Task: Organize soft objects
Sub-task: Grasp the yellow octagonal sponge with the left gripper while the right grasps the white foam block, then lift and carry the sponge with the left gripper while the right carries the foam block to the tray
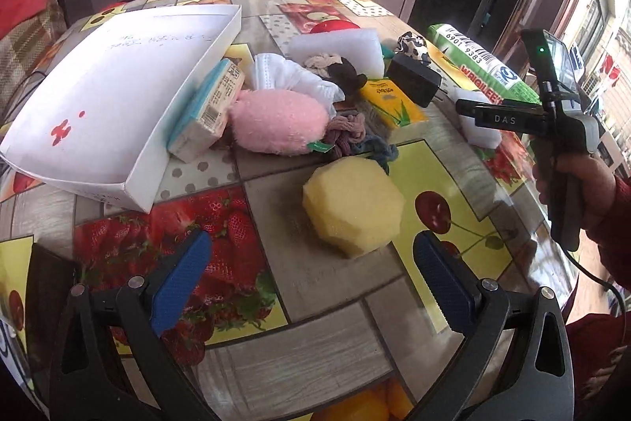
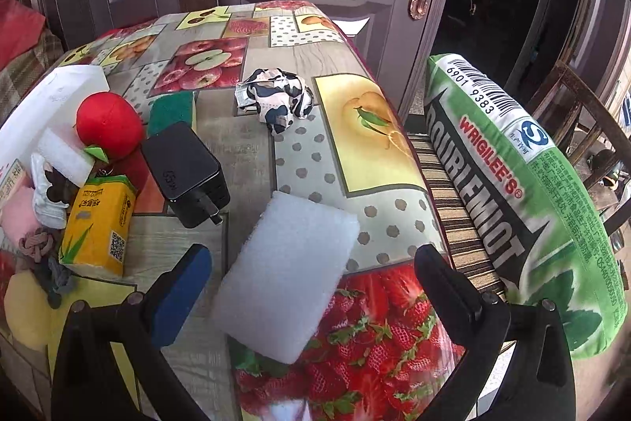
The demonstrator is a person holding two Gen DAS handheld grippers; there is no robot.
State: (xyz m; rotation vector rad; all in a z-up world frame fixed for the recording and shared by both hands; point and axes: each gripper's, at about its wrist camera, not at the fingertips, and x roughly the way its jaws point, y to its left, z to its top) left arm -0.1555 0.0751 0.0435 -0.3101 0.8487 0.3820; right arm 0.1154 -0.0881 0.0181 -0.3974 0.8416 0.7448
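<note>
Sponge, yellow (image 1: 353, 206): lay on the bench (image 1: 299, 275) just ahead of my left claw (image 1: 311, 277), jaws wide, empty. White foam block (image 2: 286, 277) lay between my right claw's (image 2: 311, 283) spread, empty jaws.

Tablecloth (image 2: 355, 160): patchwork of fruit prints, grey dots, wood grain.
Sponge (image 1: 353, 208): pale yellow.
Plush (image 1: 276, 123): pink; green tag at 4 o'clock.
Foam block (image 2: 288, 275): white.
Plush apple (image 2: 108, 129): red, green leaf.
Tissue pack (image 2: 98, 227): yellow.
Charger (image 2: 185, 172): black.
Crumpled cloth (image 2: 276, 97): white with black patches.
Cushion (image 2: 532, 204): green, black band, red lettering.
Box (image 1: 110, 93): white, red marks at 7 o'clock.
Finger pads (image 1: 181, 283): blue.
</note>
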